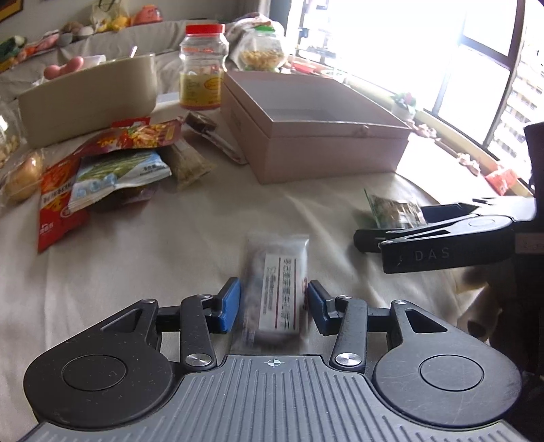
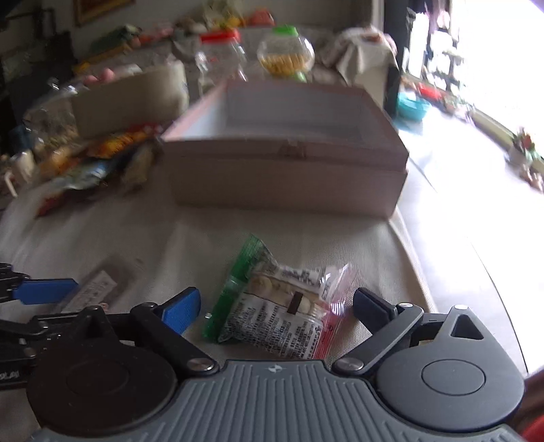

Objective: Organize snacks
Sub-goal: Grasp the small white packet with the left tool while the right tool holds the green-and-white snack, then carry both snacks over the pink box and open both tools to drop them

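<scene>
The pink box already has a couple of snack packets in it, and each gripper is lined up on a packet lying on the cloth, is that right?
Not quite. The pink box is empty: the left wrist view shows only its bare inside. The rest holds: the left gripper straddles the clear packet, and the right gripper straddles the green packet, both lying on the cloth.

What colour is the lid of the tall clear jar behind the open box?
Red; the jar lid shows sharpest in the left wrist view, behind the box.
</scene>
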